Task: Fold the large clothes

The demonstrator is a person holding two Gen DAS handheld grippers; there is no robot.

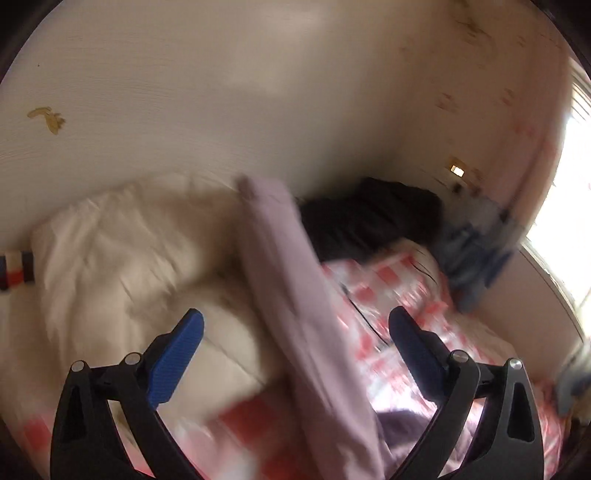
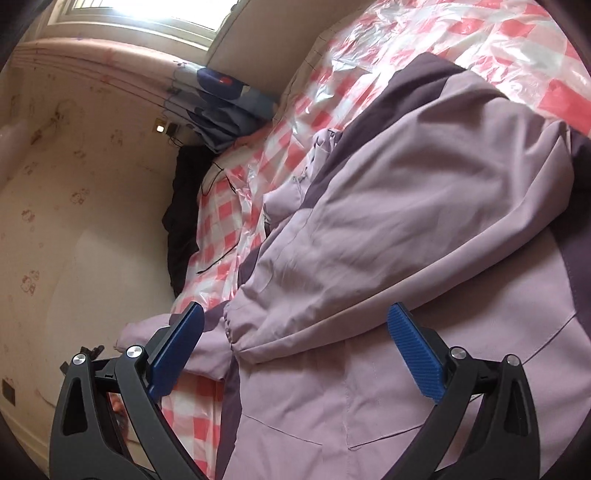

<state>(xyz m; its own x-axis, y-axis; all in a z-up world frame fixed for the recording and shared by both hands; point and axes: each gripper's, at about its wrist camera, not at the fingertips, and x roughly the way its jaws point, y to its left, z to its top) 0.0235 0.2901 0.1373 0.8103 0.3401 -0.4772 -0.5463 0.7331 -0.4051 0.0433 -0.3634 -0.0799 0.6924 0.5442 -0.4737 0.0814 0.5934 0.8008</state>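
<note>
Here, two tongs, one per view, each with two blue ribbed pads on black arms.

Left tongs [image 1: 295,332]: spread wide, gripping nothing; a blurred strip of the lilac jacket [image 1: 291,295] runs between the pads from 12 o'clock down to 6 o'clock, and whether it touches either pad cannot be told.

Right tongs [image 2: 295,328]: spread wide, gripping nothing, above the jacket [image 2: 424,240].

One jacket: pale lilac with darker purple panels, lying rumpled on the bed; in the right view it fills the frame from 1 o'clock to 6 o'clock, with one gathered cuff [image 2: 231,325] just beyond the tongs and a sleeve end beside the left-hand pad.

One red-and-white checked plastic sheet [image 2: 369,48] covers the bed beneath the jacket; seen in both views.

One black garment [image 1: 373,218] at the far edge of the bed by the wall; both views.

One blue patterned bundle of cloth [image 2: 221,110] near the window [image 2: 147,11]; sharp in the right view, blurred in the left.

One white pillow or duvet [image 1: 122,251] at 9 o'clock: left view only.

One striped item [image 1: 16,271] at the left rim: left view only.

One thin dark cord [image 2: 218,254] on the sheet.
</note>
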